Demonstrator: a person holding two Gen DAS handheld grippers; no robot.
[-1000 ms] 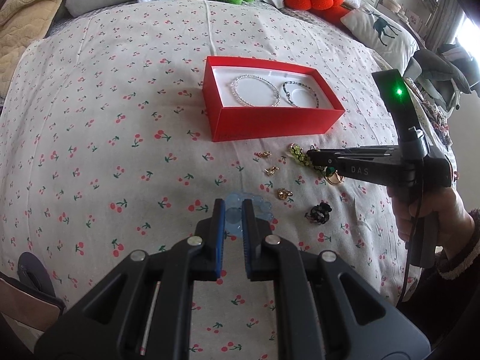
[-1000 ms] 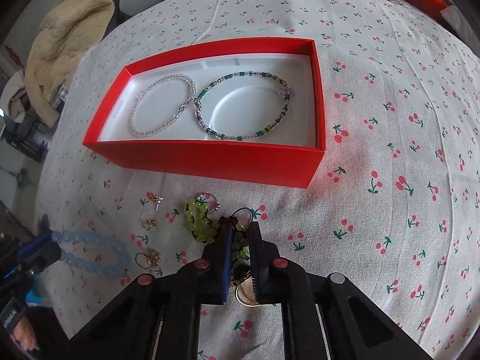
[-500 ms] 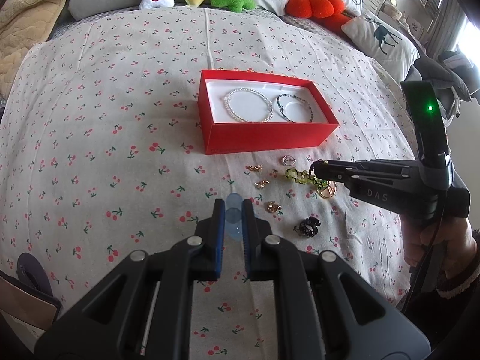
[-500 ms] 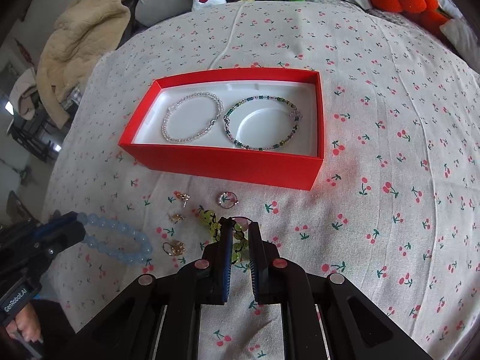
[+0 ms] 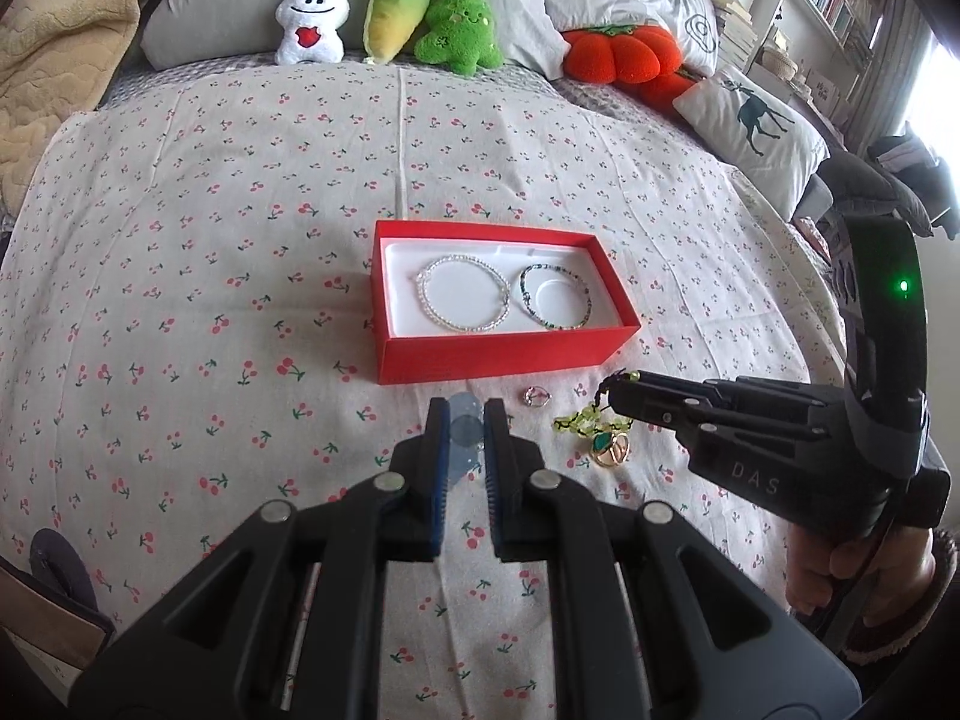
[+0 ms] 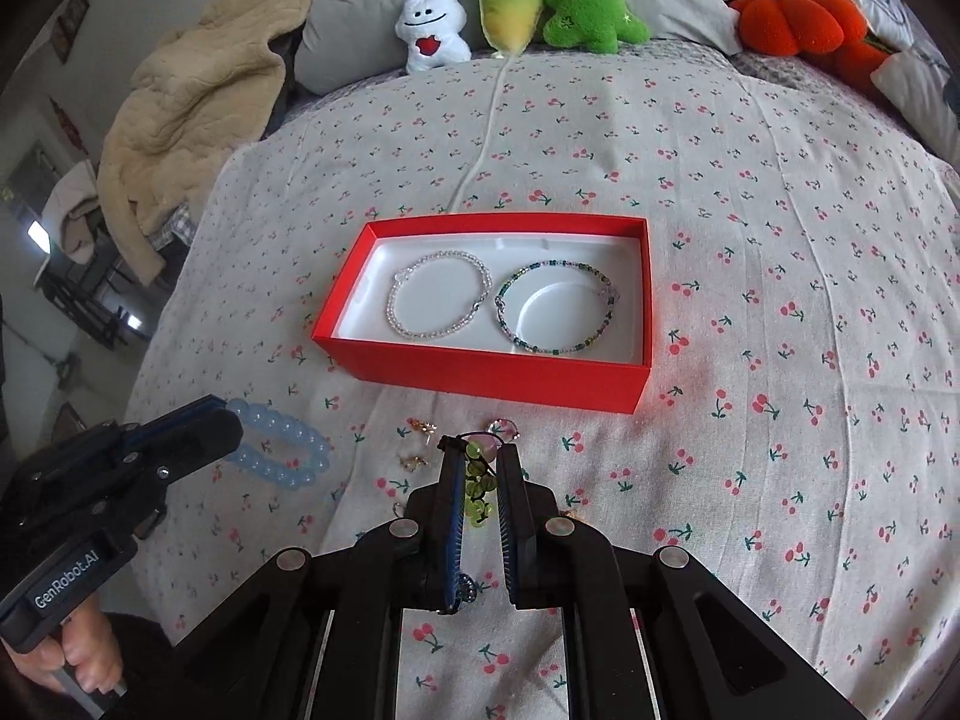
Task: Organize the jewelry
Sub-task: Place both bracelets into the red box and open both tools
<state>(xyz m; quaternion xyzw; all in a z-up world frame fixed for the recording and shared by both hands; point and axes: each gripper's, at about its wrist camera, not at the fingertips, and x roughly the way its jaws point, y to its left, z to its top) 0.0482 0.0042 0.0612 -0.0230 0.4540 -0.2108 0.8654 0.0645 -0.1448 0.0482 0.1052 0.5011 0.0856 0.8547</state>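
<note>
A cherry-print bedspread (image 6: pixel 780 240) covers the bed, and an open red box (image 6: pixel 492 375) sits near its middle, its long axis running side to side across both views. Inside the box, a clear bead bracelet (image 6: pixel 438 294) fills the left half and a green bead bracelet (image 6: pixel 555 315) the right, leaving little bare white floor.

In front of the box's near wall, both grippers hover above the spread. The left gripper (image 5: pixel 467 420) is clamped narrow on a pale blue bead bracelet (image 6: pixel 282 444), which hangs off the box's near left corner. The right gripper (image 6: pixel 483 471) is pinched narrow on a green bead charm strand (image 6: pixel 477 483), which dangles just before the middle of the near wall, so it looks the closer of the two. A few small earrings (image 6: pixel 420 429) lie on the spread between the grippers. The way over the near wall is open for both.
</note>
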